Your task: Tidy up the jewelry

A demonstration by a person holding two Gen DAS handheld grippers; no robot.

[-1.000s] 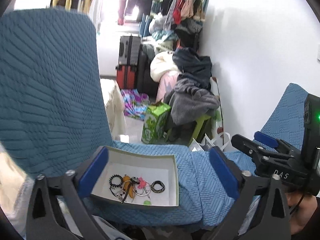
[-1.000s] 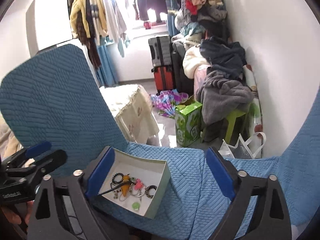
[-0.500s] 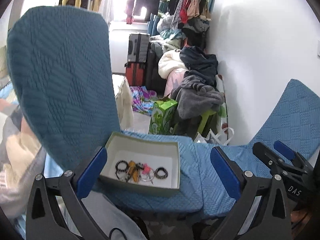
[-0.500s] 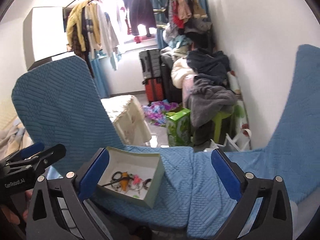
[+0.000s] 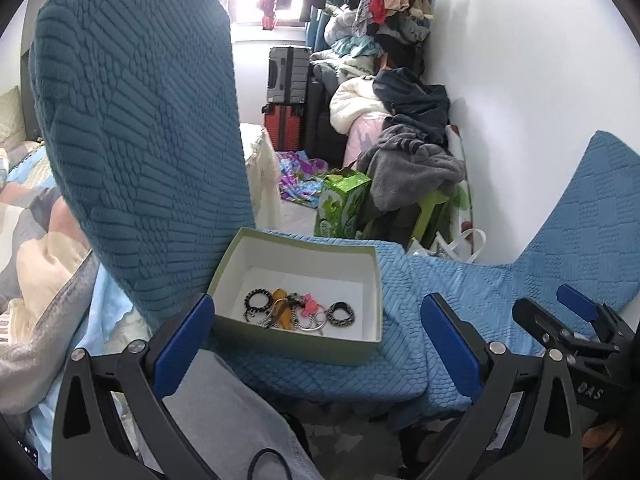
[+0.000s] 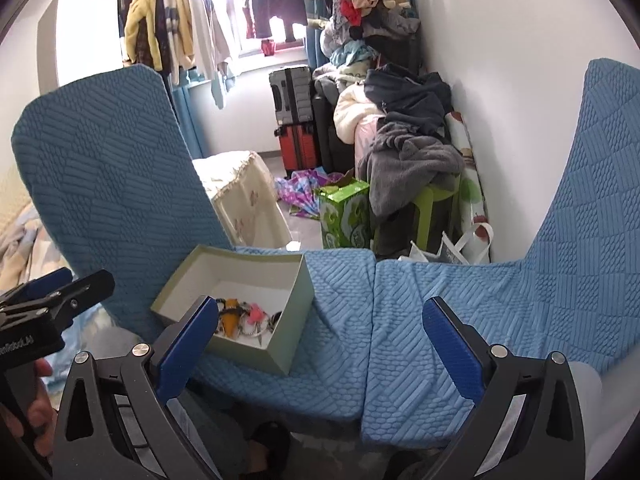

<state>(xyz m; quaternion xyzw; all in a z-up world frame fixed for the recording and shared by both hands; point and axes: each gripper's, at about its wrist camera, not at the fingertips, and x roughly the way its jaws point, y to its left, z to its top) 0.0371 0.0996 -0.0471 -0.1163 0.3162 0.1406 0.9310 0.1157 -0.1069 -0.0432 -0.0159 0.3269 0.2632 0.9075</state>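
Jewelry (image 5: 298, 311) lies heaped in an open box (image 5: 296, 342) on a blue cushion (image 5: 416, 288), ahead of and between the left gripper (image 5: 316, 340) jaws, which stand wide apart and empty. Right gripper (image 6: 320, 340) jaws likewise spread, empty; the box sits by its left jaw. "DAS" reads on the right gripper body.

both my grippers hang spread wide above the blue cushion (image 6: 420, 320), whose right half lies bare, while the box (image 5: 296, 346) walls and the upright backrest (image 5: 140, 140) just beside its left wall hem in the jewelry (image 5: 298, 310).
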